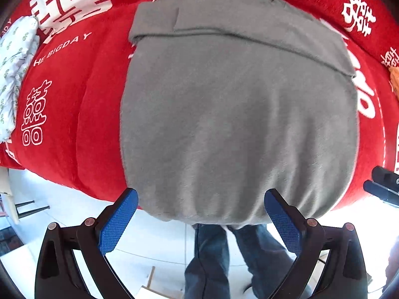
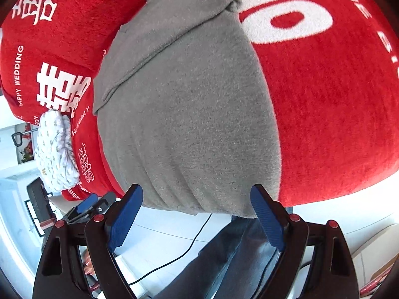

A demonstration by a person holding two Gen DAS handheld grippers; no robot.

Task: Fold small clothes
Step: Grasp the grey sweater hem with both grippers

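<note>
A grey sweater [image 1: 234, 114] lies flat on a red cloth with white lettering [image 1: 82, 79], its sleeves folded in across the far part. Its near hem hangs slightly over the table's front edge. My left gripper [image 1: 200, 195] is open, its blue pads either side of the hem's middle, empty. The sweater shows in the right wrist view [image 2: 189, 114] too. My right gripper [image 2: 197, 190] is open and empty, just in front of the hem near its right corner.
A white patterned garment [image 1: 15, 74] lies bunched at the left edge of the red cloth, also in the right wrist view [image 2: 54, 149]. An orange item [image 1: 395, 77] sits at the far right. Below the table edge are white floor tiles and the person's jeans [image 1: 212, 261].
</note>
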